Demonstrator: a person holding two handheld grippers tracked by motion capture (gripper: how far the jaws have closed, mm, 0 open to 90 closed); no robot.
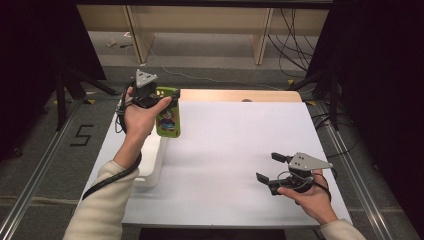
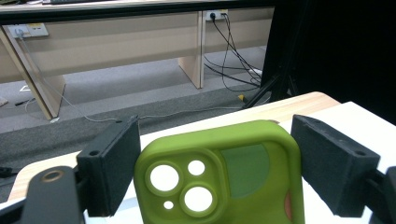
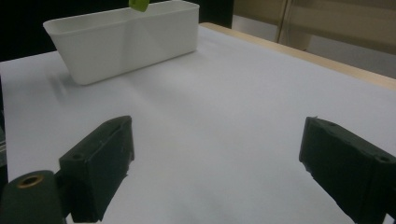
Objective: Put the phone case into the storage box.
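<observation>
A green phone case (image 1: pixel 168 120) with a cartoon figure on it hangs upright in the air over the table's far left, above the far end of a white bin (image 1: pixel 152 167). My left gripper (image 1: pixel 164 96) is shut on the case's upper end. In the left gripper view the case (image 2: pixel 219 177) shows its camera cut-outs between the two black pads (image 2: pixel 109 168). My right gripper (image 1: pixel 266 166) hovers low over the table's front right, open, with nothing between its jaws. The right gripper view (image 3: pixel 217 126) has the bin (image 3: pixel 126 39) far off, with a corner of the case (image 3: pixel 138 3) above it.
A white sheet (image 1: pixel 235 145) covers the table, with a wooden strip (image 1: pixel 240 95) along the far edge. Beyond it lie grey floor, desk legs and cables. Black stands flank both sides of the table.
</observation>
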